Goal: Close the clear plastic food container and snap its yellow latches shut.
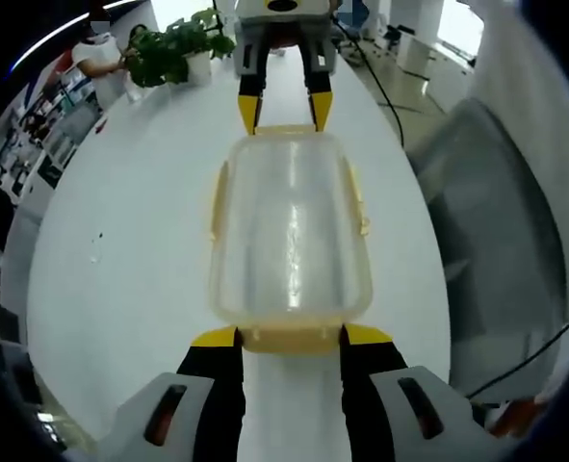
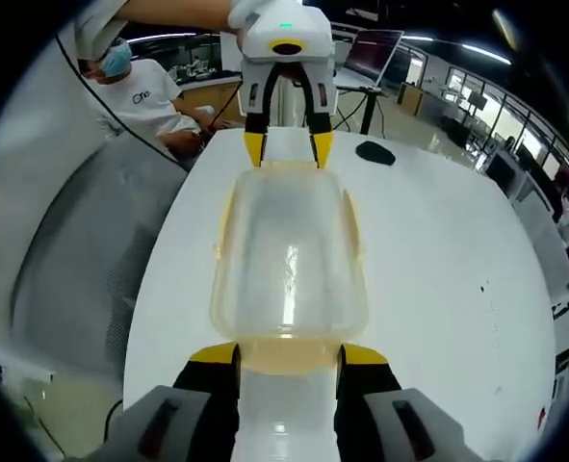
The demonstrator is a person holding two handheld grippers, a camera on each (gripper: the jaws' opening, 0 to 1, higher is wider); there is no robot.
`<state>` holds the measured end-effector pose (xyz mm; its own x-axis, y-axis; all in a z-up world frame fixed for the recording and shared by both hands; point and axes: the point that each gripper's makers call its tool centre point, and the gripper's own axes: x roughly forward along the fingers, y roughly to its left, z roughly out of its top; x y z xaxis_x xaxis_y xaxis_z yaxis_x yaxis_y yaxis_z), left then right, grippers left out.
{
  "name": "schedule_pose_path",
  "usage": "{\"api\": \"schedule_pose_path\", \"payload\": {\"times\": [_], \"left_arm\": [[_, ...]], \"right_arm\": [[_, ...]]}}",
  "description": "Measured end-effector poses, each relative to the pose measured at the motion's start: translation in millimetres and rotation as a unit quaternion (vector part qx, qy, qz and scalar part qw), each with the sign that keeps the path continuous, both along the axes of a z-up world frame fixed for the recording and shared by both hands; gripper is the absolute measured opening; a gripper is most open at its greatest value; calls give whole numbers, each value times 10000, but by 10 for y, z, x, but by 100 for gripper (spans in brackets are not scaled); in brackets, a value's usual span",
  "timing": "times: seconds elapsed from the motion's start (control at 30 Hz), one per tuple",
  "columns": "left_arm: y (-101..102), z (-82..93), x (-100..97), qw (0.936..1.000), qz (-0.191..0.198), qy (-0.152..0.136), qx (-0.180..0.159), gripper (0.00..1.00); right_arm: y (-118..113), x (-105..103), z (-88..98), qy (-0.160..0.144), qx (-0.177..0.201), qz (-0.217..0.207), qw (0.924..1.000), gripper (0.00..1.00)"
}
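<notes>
Clear plastic container (image 1: 292, 231) sits mid-tabletop (image 1: 120, 269), lid on, gripped endwise.
Left gripper (image 1: 290, 336) and right gripper (image 2: 288, 355) stand with jaws apart, straddling opposite yellow end latches (image 1: 289, 339), likely bracing to press them shut.

White table (image 1: 120, 279), potted plant (image 1: 173, 50) (far end), black mouse (image 2: 375, 152), laptop (image 2: 373, 50)

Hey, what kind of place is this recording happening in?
Probably an open office. The clear container sits on a long white table with a potted plant, a laptop stands behind, and rows of desks run beside windows.
</notes>
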<state>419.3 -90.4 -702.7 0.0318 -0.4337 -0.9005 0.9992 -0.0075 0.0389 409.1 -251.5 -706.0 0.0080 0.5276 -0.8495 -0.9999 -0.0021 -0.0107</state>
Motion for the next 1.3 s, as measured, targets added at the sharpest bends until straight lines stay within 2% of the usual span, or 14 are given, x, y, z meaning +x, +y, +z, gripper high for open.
{"api": "schedule_pose_path", "payload": {"times": [0.57, 1.3], "left_arm": [[-376, -24, 24, 10000, -3, -15, -21, 36], [-834, -143, 56, 9999, -106, -4, 46, 36]], "right_arm": [[-379, 29, -24, -4, -25, -6, 10000, 37], [-834, 58, -122, -15, -176, -9, 9998, 37]]}}
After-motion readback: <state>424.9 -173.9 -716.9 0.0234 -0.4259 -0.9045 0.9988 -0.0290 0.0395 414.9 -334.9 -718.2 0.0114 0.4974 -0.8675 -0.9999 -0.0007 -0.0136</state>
